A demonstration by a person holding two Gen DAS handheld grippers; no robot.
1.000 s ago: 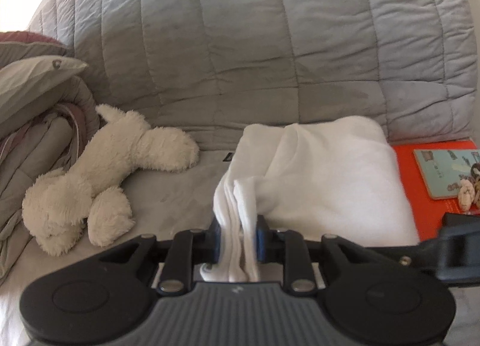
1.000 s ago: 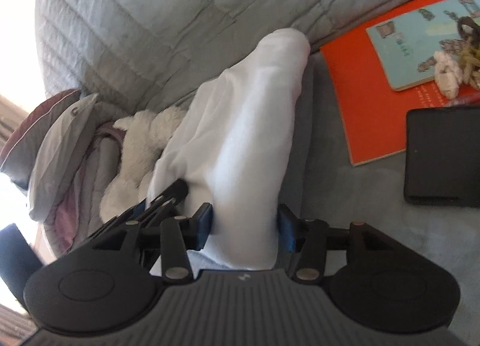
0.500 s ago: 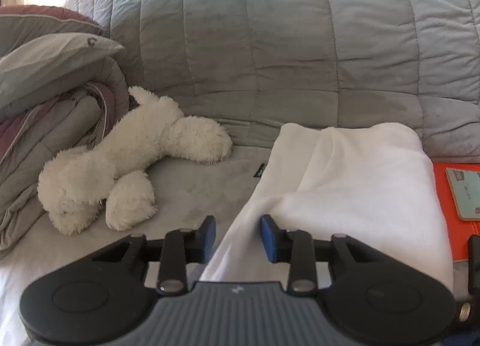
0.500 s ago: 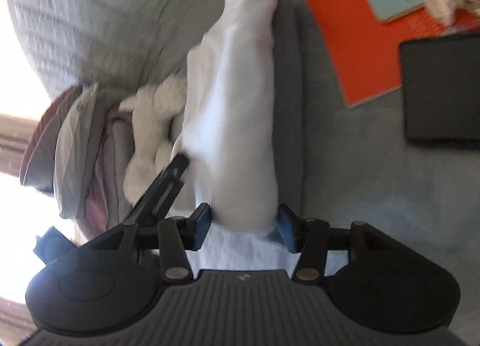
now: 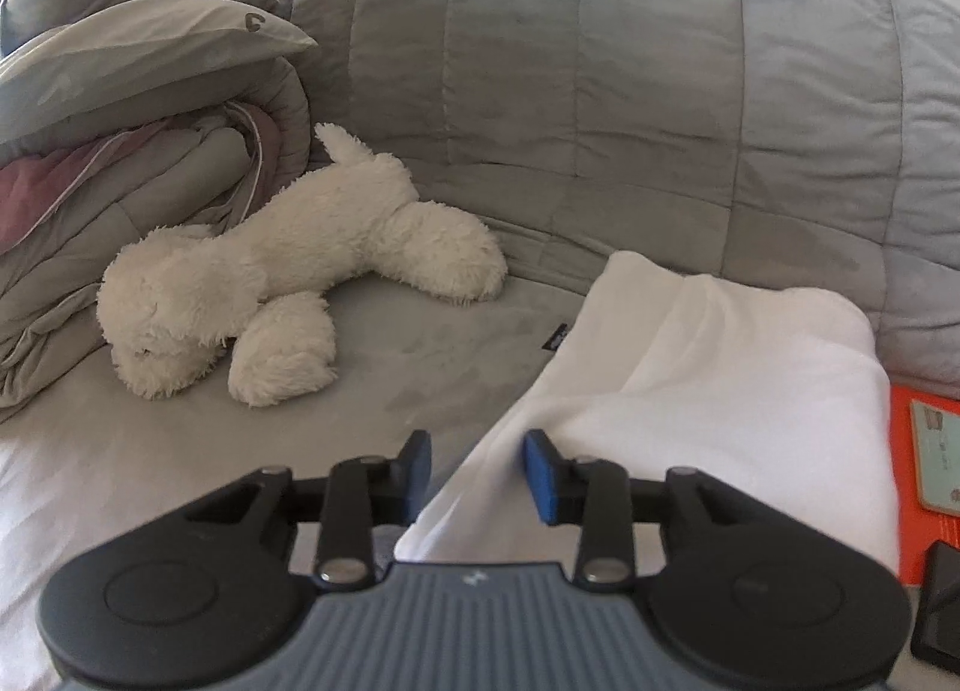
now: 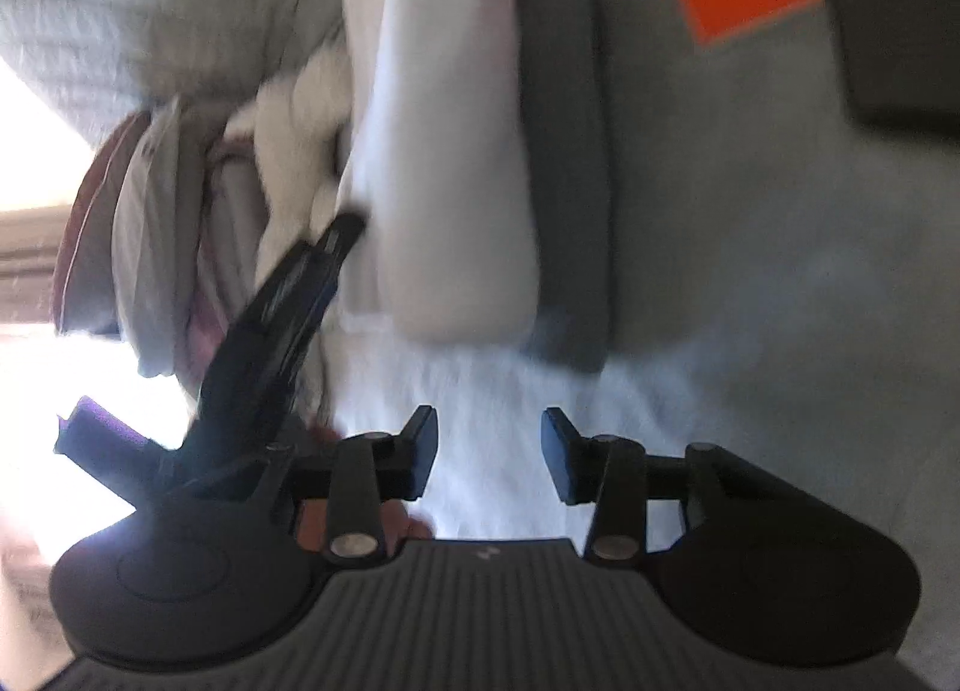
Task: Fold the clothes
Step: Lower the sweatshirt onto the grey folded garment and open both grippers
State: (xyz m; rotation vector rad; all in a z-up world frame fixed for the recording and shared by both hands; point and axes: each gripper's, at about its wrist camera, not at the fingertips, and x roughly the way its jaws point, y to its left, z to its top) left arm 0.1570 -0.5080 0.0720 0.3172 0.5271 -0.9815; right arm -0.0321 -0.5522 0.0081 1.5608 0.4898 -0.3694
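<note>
Folded white garment lying on the grey bed sheet, just in front of the quilted grey duvet and beside an orange book; a near corner of it running between the blue pads of the left gripper — jaws just been opening, cloth touching the right-hand pad, clear of the other, not pinched. Right gripper blurred, jaws just been closing yet parted and empty, short of the garment's near end; white plush dog well to the left, against rolled bedding.
</note>
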